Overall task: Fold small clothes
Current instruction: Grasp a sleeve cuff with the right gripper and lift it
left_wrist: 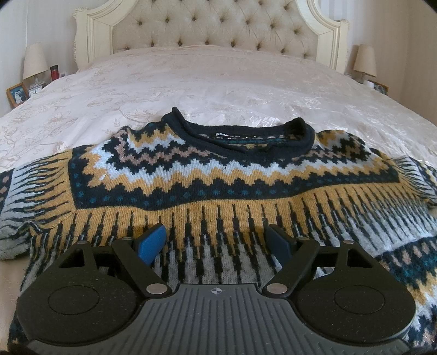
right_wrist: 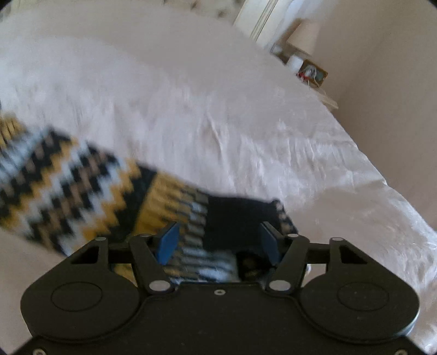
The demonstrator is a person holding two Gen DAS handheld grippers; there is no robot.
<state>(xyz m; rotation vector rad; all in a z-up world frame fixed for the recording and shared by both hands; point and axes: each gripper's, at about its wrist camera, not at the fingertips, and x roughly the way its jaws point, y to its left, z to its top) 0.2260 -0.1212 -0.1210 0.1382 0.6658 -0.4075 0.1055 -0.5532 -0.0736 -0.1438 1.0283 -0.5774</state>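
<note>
Left wrist view: left gripper [left_wrist: 215, 240] gapes empty over the patterned sweater [left_wrist: 207, 174] on the bed [left_wrist: 218, 82]; right gripper [right_wrist: 218, 240] spread around its sleeve [right_wrist: 174, 207].

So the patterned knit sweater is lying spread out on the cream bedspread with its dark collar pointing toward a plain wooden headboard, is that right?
Not quite. The patterned knit sweater does lie spread on the cream bedspread, its dark collar toward the headboard, but the headboard is cream, button-tufted upholstery, not plain wood. The left wrist view shows it.

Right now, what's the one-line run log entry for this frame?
sweater: flat on bed, collar far | left gripper: open above body | right gripper: open, sleeve between pads, view blurred
</note>
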